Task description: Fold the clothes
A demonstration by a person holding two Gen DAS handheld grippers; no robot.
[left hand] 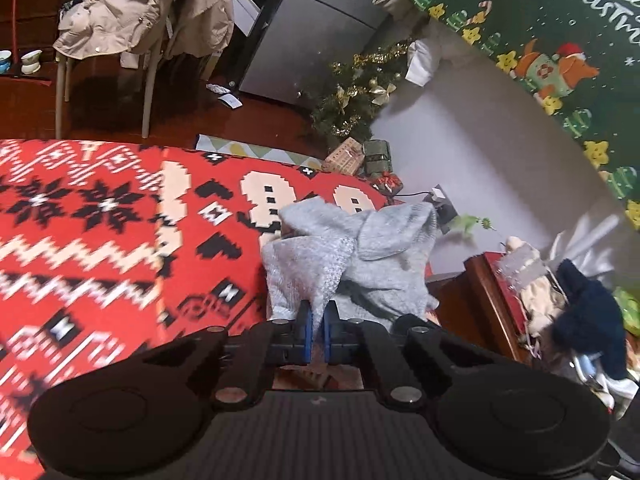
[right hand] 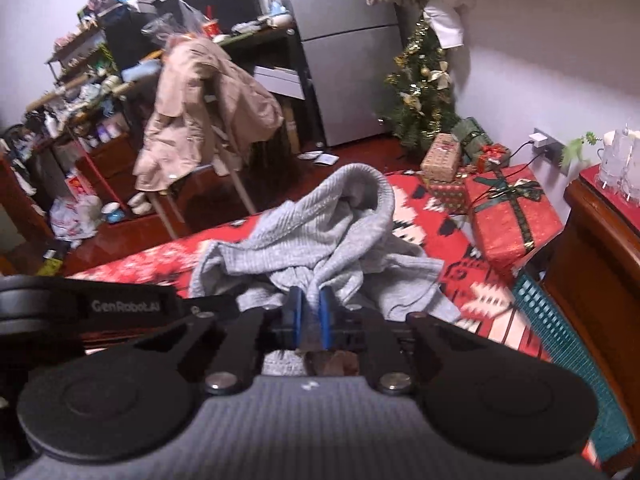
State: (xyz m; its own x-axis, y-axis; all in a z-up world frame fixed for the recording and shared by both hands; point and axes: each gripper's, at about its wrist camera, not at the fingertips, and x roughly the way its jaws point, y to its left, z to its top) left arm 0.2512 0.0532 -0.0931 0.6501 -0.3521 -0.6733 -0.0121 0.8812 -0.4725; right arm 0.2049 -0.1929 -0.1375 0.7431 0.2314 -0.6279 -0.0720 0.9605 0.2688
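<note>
A light grey knitted sweater lies bunched on a red patterned blanket. My left gripper is shut on a pinched fold at the sweater's near edge, with the cloth squeezed between the blue pads. In the right wrist view the same grey sweater rises in a crumpled hump over the red blanket. There my right gripper is shut on another fold of it, and grey cloth runs between its blue pads. The black body of the left gripper shows at the left edge of that view.
A chair draped with a beige coat stands beyond the blanket. A small Christmas tree and wrapped gift boxes sit at the far right by the wall. A wooden cabinet stands to the right, and a grey fridge behind.
</note>
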